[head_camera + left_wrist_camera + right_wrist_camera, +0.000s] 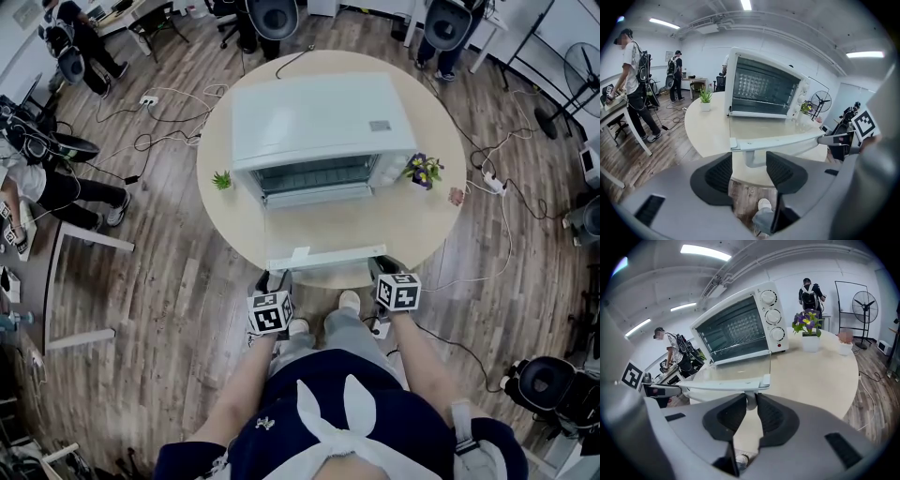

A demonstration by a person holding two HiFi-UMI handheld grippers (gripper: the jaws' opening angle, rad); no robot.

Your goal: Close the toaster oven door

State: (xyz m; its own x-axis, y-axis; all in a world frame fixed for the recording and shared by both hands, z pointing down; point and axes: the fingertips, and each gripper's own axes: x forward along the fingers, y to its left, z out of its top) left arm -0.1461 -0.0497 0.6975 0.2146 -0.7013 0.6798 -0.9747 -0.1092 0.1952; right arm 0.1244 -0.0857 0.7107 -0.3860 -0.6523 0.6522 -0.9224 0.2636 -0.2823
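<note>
The oven [319, 127] stands in the middle of a round bench [427, 230], with its front facing the person. Its door [319, 230] is open and lies flat, reaching toward the near edge of the bench. The glass shows the bench top through it. The handle [323, 258], a pale bar, runs left to right along the door's near edge, just above the bench rim.

The left tool [749, 157] sits at the left end of the handle. It is released: the jaws stand apart, with the handle's left post between them and a gap showing on either side of it. The right tool [750, 398] sits at the right end and is clenched on the handle, its pads pressed against the right post just under the bar. Both tools point down and away from the person, who stands at the near side of the bench.

A small green plant [222, 180] stands on the bench just left of the oven, and a pot of purple flowers [424, 171] just right of it. Cables trail over the wooden floor [178, 281] around the bench, and other people stand far off to the left.
</note>
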